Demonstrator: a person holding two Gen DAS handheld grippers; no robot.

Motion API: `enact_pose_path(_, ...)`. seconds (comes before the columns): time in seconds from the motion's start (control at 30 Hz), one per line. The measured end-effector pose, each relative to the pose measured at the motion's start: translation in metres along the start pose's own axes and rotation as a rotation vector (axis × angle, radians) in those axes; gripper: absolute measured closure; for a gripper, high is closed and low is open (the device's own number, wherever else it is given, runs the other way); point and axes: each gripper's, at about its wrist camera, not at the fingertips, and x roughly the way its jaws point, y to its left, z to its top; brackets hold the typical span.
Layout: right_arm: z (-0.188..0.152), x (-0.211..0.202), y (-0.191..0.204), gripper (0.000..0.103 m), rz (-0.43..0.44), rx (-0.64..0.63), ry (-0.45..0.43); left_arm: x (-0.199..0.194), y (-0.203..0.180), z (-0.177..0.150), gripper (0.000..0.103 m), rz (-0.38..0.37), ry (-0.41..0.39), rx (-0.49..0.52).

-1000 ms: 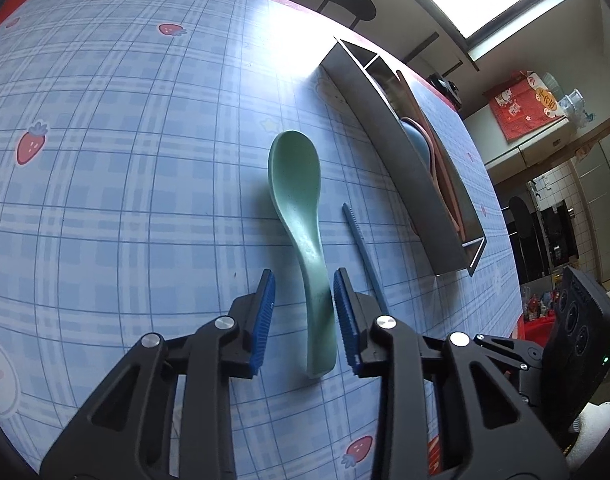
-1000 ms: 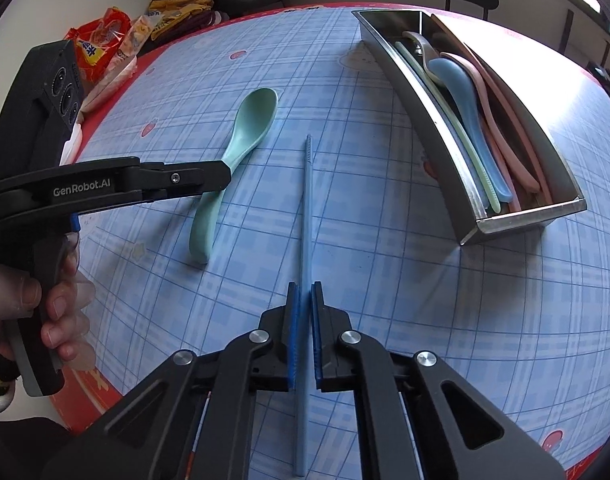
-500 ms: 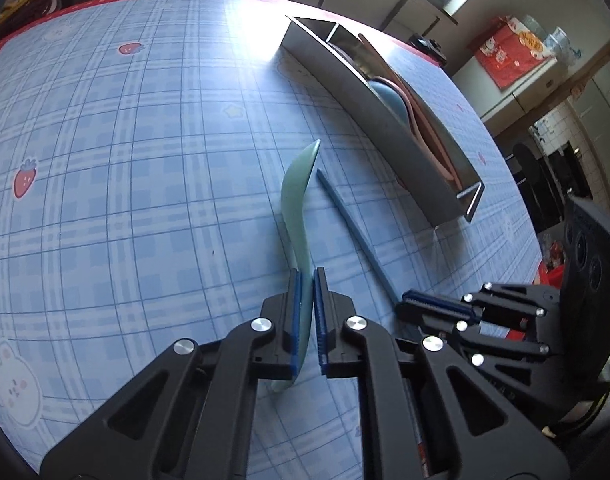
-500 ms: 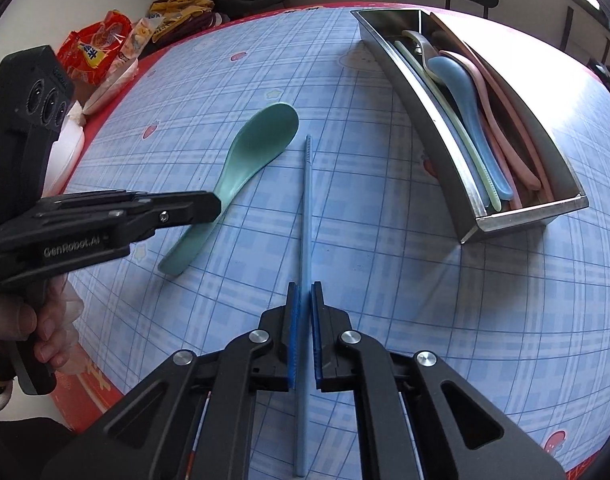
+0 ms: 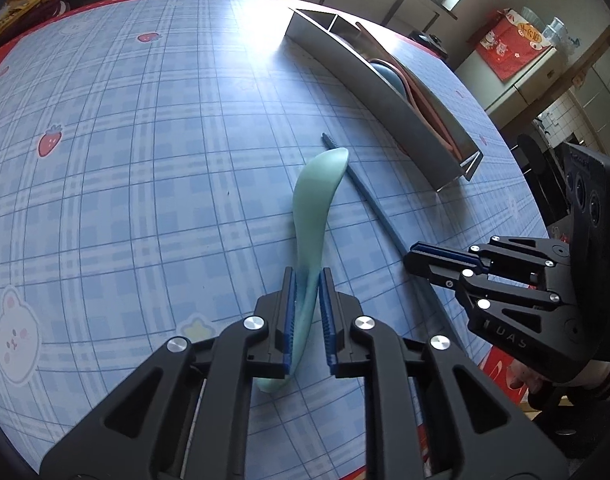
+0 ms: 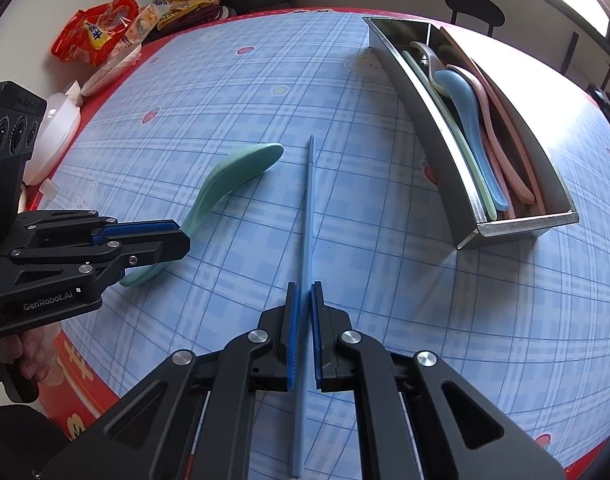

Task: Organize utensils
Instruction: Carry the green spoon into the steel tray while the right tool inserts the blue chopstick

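Note:
My left gripper (image 5: 306, 280) is shut on the handle of a mint green spoon (image 5: 317, 196), lifted and tilted on its side above the table; it also shows in the right wrist view (image 6: 233, 176). My right gripper (image 6: 303, 296) is shut on a long blue chopstick (image 6: 308, 216), which points forward over the table; the chopstick shows in the left wrist view too (image 5: 369, 192). A steel utensil tray (image 6: 517, 228) at the right holds blue, pink and pale green utensils. The left gripper shows at the left of the right wrist view (image 6: 161, 240).
The table has a blue checked cloth (image 6: 265, 80) with a red border. Snack bags (image 6: 97, 34) and a white bowl (image 6: 53, 136) sit at its far left edge. A stool (image 6: 475, 8) stands beyond the table.
My left gripper closed on the green spoon's handle and lifted it, turning it on its side. My right gripper stayed shut on the blue chopstick, hardly moving.

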Motion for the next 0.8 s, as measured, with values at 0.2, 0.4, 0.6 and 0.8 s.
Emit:
enact_pose_path(0.2,-0.001,0.0,0.004,0.096,-0.019,-0.028,-0.004,0.001,0.0,-0.005,0.085,-0.004,-0.006,0.007)
enact_pose_path(0.4,-0.001,0.0,0.004,0.096,-0.017,-0.024,-0.006,0.002,-0.012,-0.01,0.085,0.074,0.007,0.08)
enact_pose_path(0.6,-0.001,0.0,0.004,0.096,-0.014,-0.023,-0.01,0.0,-0.01,-0.008,0.088,0.065,0.006,0.058)
enact_pose_path(0.8,-0.002,0.0,0.004,0.096,-0.013,-0.021,-0.01,-0.008,0.008,-0.015,0.092,0.011,0.014,-0.053)
